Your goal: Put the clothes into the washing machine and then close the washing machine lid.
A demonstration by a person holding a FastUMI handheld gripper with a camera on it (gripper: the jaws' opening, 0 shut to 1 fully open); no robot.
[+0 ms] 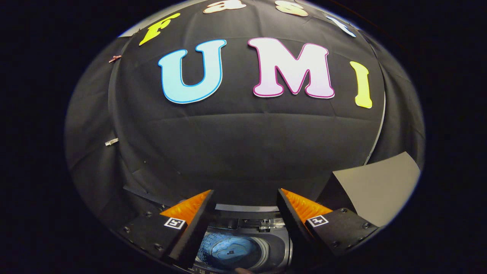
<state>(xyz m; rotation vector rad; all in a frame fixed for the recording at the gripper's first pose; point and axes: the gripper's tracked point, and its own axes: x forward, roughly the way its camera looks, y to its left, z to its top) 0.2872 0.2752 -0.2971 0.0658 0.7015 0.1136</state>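
The gripper [245, 213] hung open and empty, its fingers spread above the washing machine [274, 243]. Between them, down in the drum, lay a blue garment [228, 251], so the clothes looked loaded. Beyond stood the raised grey lid [376, 186]; closing it well probably meant pushing its top edge down steadily.

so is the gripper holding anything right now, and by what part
Nothing is held. The gripper is open, its fingers spread apart above the washing machine, with blue clothes already lying in the drum below.
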